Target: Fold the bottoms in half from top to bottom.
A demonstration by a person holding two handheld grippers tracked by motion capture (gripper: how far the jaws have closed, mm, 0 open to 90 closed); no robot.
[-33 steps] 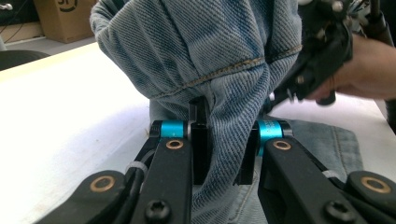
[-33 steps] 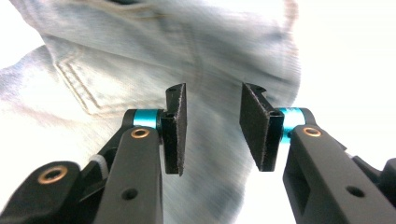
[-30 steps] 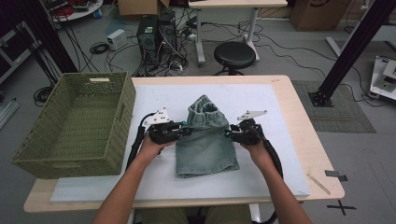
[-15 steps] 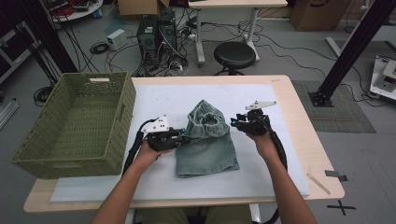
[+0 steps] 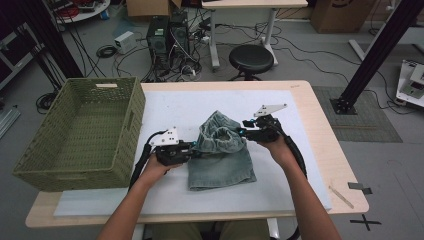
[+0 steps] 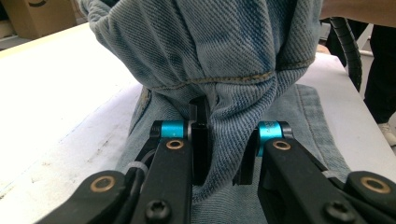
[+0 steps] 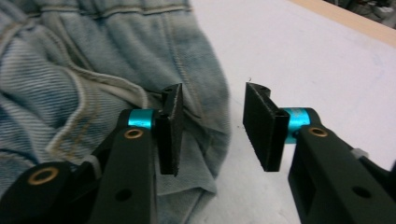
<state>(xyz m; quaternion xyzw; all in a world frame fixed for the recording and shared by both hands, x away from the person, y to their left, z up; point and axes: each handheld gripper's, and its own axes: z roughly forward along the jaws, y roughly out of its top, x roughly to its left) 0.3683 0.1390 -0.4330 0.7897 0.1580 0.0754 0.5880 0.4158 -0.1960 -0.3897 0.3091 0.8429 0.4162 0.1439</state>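
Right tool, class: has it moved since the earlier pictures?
Yes. The right tool has moved away from the person, toward the table's far edge, beside the denim shorts.

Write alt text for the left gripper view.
The left gripper clamps a bunched fold of blue denim shorts between its two black jaws. The rest of the denim lies below on a white table cover.

A lab or workshop. Computer towers (image 5: 170, 37) and tangled cables (image 5: 125, 52) sit on the bare floor beside a stool (image 5: 251, 58), black frame struts (image 5: 380, 47) and cardboard boxes (image 5: 336, 12).
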